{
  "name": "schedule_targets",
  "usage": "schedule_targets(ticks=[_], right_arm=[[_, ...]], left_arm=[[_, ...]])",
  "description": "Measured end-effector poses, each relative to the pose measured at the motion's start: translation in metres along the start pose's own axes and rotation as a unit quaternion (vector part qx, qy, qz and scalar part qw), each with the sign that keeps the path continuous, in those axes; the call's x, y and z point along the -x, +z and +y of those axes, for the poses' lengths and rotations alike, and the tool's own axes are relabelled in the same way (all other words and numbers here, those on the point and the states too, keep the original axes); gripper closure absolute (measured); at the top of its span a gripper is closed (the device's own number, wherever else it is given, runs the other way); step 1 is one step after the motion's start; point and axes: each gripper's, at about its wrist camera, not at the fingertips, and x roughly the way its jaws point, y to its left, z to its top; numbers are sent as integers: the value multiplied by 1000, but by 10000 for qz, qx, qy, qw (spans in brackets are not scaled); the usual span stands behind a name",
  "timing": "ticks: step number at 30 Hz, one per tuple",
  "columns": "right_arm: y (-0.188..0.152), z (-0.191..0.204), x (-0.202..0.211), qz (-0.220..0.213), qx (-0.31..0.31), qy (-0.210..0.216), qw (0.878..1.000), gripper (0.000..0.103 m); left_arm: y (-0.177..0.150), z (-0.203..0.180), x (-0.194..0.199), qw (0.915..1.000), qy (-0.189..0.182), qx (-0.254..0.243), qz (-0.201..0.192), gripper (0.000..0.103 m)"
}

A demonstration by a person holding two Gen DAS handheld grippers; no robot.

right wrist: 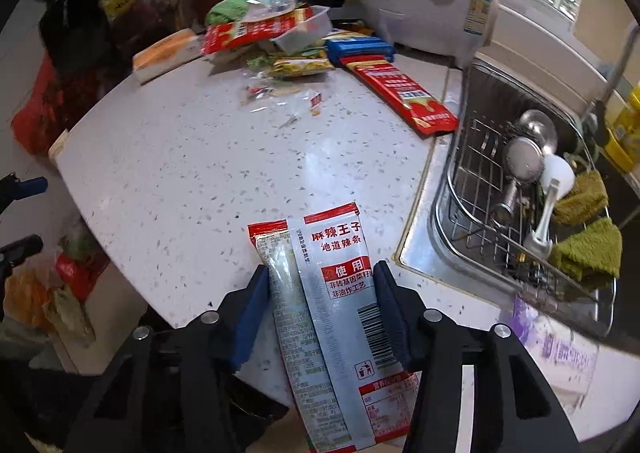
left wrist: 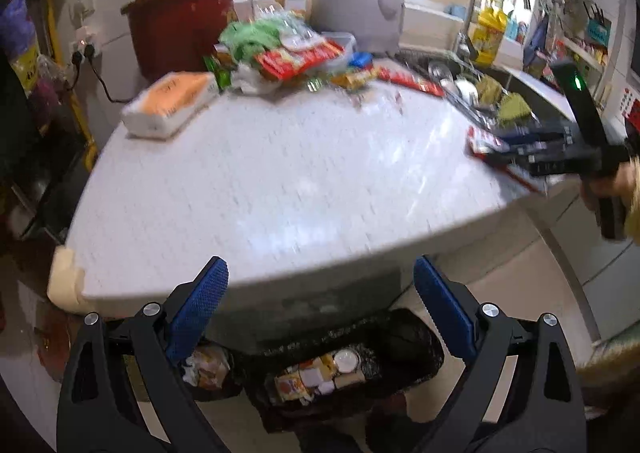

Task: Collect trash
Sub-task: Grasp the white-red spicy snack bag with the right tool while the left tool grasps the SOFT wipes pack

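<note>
A flat snack wrapper (right wrist: pixel 332 317) is clamped between the pads of the right gripper (right wrist: pixel 320 309) at the near counter (right wrist: pixel 180 173) edge — light, limp, slippery foil, judged best gripped mid-body. The left gripper (left wrist: pixel 320 317) hangs apart, empty, over the trash bin (left wrist: pixel 416 345) below.

Left hand-held gripper (left wrist: pixel 320 305): fingers spread wide, nothing between them, held off the near edge of the desk.
Right hand-held gripper (right wrist: pixel 320 309): fingers closed against both sides of a wrapper, over the desk's near right edge.
</note>
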Motion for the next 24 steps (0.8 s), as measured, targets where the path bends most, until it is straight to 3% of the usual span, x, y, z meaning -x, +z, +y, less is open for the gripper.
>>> schedule_targets(ticks=[2, 11, 17, 24], right_arm=[[1, 1, 3, -79, -152, -141, 9998, 57], [38, 25, 32, -885, -688, 230, 9934, 57], [62, 46, 35, -1142, -875, 423, 9887, 57], [77, 65, 23, -1134, -1055, 539, 9865, 57]], left_arm=[[12, 8, 4, 9998, 83, 47, -165, 11], [82, 66, -6, 9931, 680, 125, -951, 8], [132, 136, -65, 9969, 390, 112, -673, 8], [153, 186, -127, 9995, -288, 81, 140, 8]])
